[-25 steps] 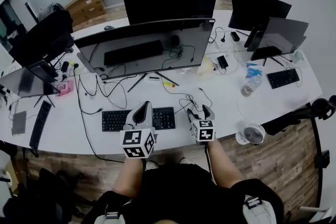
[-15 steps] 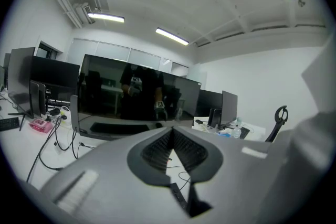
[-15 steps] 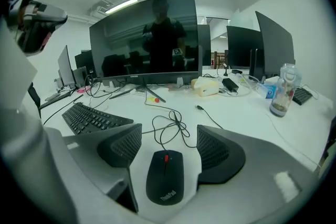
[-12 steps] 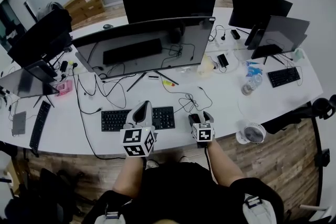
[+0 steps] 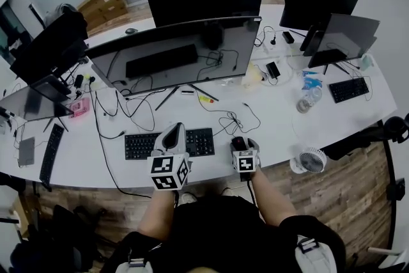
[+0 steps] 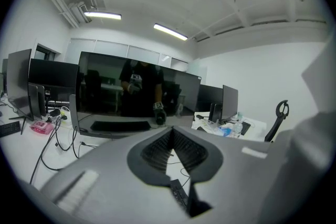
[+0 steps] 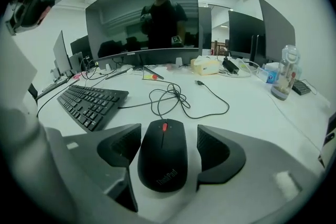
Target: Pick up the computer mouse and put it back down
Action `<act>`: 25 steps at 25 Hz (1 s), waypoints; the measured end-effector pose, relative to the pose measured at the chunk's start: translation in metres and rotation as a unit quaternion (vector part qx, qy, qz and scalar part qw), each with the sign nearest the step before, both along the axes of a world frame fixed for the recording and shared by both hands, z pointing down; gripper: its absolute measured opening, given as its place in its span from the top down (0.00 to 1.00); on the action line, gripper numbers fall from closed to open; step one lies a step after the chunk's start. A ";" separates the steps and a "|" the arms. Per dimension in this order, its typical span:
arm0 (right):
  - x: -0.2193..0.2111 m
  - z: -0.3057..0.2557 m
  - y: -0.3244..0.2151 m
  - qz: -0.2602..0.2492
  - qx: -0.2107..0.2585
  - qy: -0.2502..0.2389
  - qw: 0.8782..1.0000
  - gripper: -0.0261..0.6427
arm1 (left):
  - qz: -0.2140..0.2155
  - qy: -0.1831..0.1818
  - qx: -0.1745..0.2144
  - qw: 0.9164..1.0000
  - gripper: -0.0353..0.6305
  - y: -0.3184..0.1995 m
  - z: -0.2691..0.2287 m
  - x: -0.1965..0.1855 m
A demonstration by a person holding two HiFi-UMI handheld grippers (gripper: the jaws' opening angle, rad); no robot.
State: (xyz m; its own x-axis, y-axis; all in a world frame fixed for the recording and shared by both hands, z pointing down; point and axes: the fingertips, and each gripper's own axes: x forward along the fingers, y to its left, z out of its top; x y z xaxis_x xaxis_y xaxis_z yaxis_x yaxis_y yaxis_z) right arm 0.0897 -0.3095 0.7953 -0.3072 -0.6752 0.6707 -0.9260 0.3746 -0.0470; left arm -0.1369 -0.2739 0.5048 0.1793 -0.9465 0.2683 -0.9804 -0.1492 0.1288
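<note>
A black mouse (image 7: 163, 160) with a red scroll wheel lies on the white desk (image 5: 275, 124), to the right of a black keyboard (image 5: 137, 145). My right gripper (image 7: 168, 140) is low over it and open. Its jaws have just been opening, with the mouse between the two pads. The right pad stands a little apart from the mouse's side, while the left pad is almost against it. In the head view the mouse (image 5: 238, 142) peeks out just ahead of the right gripper (image 5: 243, 146). My left gripper (image 5: 171, 133) hovers over the keyboard, shut and empty, its fingertips meeting (image 6: 170, 134).
The mouse's cable (image 7: 173, 97) loops across the desk toward a wide curved monitor (image 5: 176, 57). A water bottle (image 7: 286, 78) stands at the right, and a small white fan (image 5: 310, 160) sits near the desk's front edge. More monitors and keyboards stand farther out.
The right gripper has sunk toward the desk and now straddles the mouse. The left gripper has stayed in place over the keyboard.
</note>
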 end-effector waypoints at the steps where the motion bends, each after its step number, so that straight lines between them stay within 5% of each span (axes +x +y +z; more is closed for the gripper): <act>1: -0.002 0.001 -0.001 -0.001 -0.002 0.002 1.000 0.51 | -0.001 -0.001 0.000 1.000 0.86 0.000 0.000 -0.001; 15: -0.005 -0.017 -0.013 0.014 0.003 0.023 1.000 0.56 | -0.006 -0.001 0.005 1.000 0.86 -0.002 -0.002 -0.008; 25: -0.001 -0.123 -0.027 0.024 0.120 0.000 0.992 0.56 | 0.021 0.013 0.016 1.000 0.86 -0.007 -0.007 0.008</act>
